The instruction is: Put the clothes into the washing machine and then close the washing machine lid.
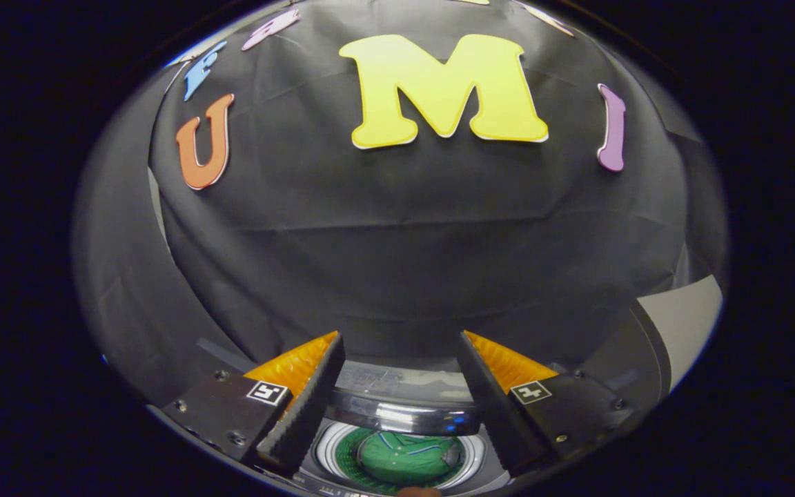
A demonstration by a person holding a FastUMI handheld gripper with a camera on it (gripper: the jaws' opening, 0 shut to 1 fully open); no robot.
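Clothes (404,457) lie green inside the washing machine (397,442) drum below the gripper (401,404), whose jaws hang released and empty above it, so the lid (404,411) behind the drum wants hooking squarely and lowering gently.

Dim booth, light falls mostly from above and the front. The black cloth wall (397,228) takes it evenly; creases and fold lines show as soft grey ridges. Strong fisheye bend: the cloth bulges like a dome, straight seams curve hard toward the far left and right. Sharp focus at centre, softer at the rim. The gripper (401,390), fingers spread apart with nothing between, sits near and is slightly soft. A glossy glare band with small blue glints runs across the washing machine (404,414) rim. The green clothes (404,457) in the drum are well lit. A pale panel (687,317) at far right is bright, near overexposed.
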